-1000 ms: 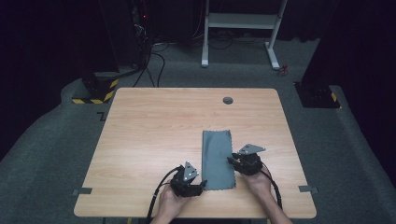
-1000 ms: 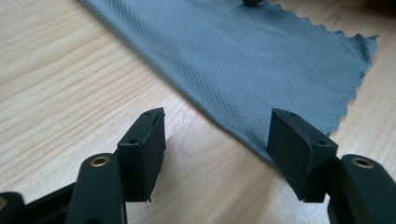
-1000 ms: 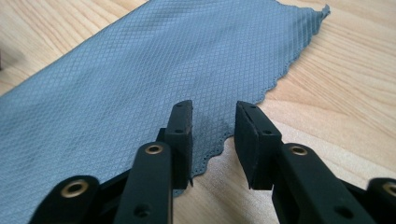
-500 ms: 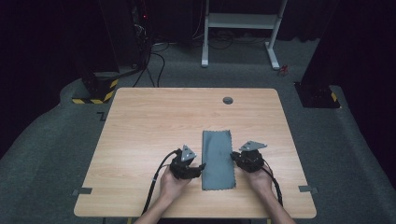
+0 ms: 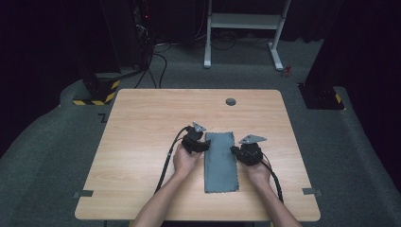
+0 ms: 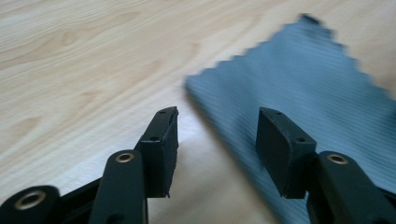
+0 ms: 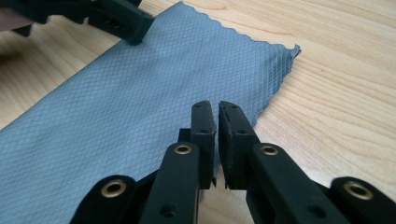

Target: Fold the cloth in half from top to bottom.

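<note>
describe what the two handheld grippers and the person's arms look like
Both the left gripper and right gripper are black, each topped by a grey three-cornered plate and trailing a black cable toward the person. Each claw has two flat black jaws on arms with brass-coloured rivets. The forearms are bare, with no sleeves.

Your cloth (image 5: 220, 161) lies flat on the surface (image 5: 142, 142), a little right of its middle and toward your side, with its long edges running away from you. Your left tool (image 5: 206, 145) sits just beside the cloth's left edge near the far end, and your right tool (image 5: 233, 150) sits at the right edge, also near the far end. A small round insert (image 5: 230, 101) lies in the surface well beyond the cloth, near the far edge.
</note>
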